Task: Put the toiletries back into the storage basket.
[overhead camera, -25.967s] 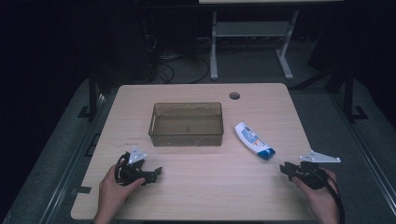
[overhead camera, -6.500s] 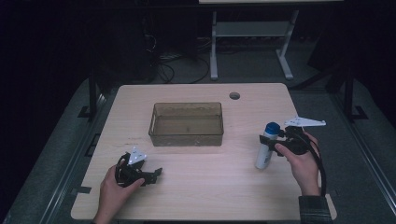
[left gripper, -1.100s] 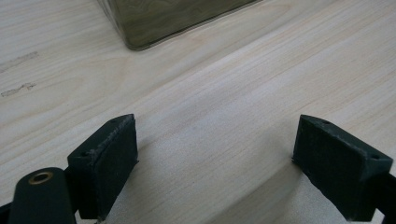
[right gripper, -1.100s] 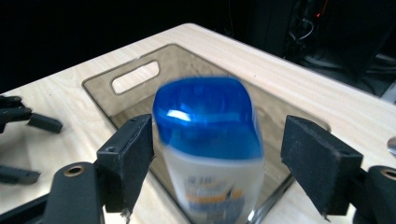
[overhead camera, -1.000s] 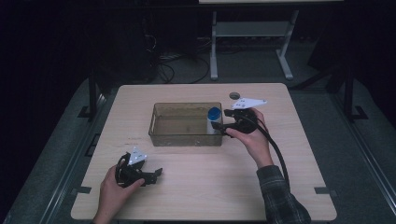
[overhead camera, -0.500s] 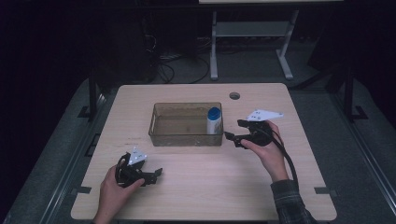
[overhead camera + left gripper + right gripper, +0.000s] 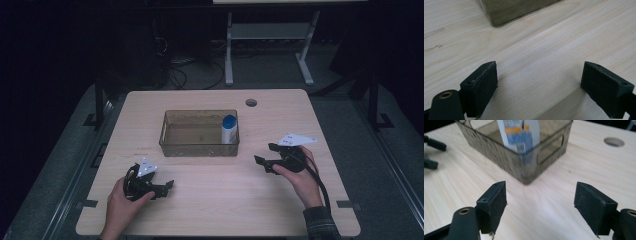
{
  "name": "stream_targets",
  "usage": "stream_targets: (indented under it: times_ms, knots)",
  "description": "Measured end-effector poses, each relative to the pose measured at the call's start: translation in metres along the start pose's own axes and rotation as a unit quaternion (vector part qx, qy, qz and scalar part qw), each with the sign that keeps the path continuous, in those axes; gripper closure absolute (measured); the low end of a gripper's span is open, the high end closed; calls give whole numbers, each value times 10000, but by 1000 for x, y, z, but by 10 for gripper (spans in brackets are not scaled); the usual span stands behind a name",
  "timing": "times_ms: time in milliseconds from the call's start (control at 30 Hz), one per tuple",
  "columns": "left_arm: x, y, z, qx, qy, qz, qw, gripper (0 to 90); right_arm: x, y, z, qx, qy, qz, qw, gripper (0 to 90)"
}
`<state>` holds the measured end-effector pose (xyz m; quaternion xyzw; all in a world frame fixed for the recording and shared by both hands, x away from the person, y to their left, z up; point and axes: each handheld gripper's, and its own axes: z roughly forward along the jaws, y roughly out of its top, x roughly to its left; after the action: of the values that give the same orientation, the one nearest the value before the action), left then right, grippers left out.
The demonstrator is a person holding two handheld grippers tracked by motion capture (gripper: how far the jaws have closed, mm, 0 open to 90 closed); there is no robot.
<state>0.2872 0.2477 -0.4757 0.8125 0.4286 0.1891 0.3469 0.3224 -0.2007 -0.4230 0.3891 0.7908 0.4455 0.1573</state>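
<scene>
the bottle (image 7: 229,129) stands upright in the bin (image 7: 199,146), cap up, tucked into the bin's right end against the wall nearest the right gripper. the bin sits at the middle of the table (image 7: 220,210), a little toward the far edge. in the right gripper view the bottle's (image 7: 519,135) label with its orange band shows through the smoky wall of the bin (image 7: 499,152), just behind the near corner.

the right gripper (image 7: 267,157) is held just off the bin's right near corner, close to it but apart. its jaws are spread wide with nothing between them, only bare wood showing there in its own view (image 7: 540,203). the right hand (image 7: 299,172) comes up from the near right corner of the table, forearm angled inward, wrist turned so the jaws point left toward the bin, with the cable trailing back along the sleeve.

the left gripper (image 7: 165,187) rests low by the near left part of the table, well apart from the bin. the left hand (image 7: 125,200) is wrapped round it from behind, jaws pointing right. its jaws are also wide apart and empty (image 7: 537,85), and a corner of the bin (image 7: 506,12) shows at the top of its view.
</scene>
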Motion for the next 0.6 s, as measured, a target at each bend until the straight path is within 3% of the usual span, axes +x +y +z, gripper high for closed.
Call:
stream_targets:
  times_ms: [600]
  knots:
    - [0,0,0,16,-13,31,10000,125,-2,-57,-25,586,-387,269,9972,250]
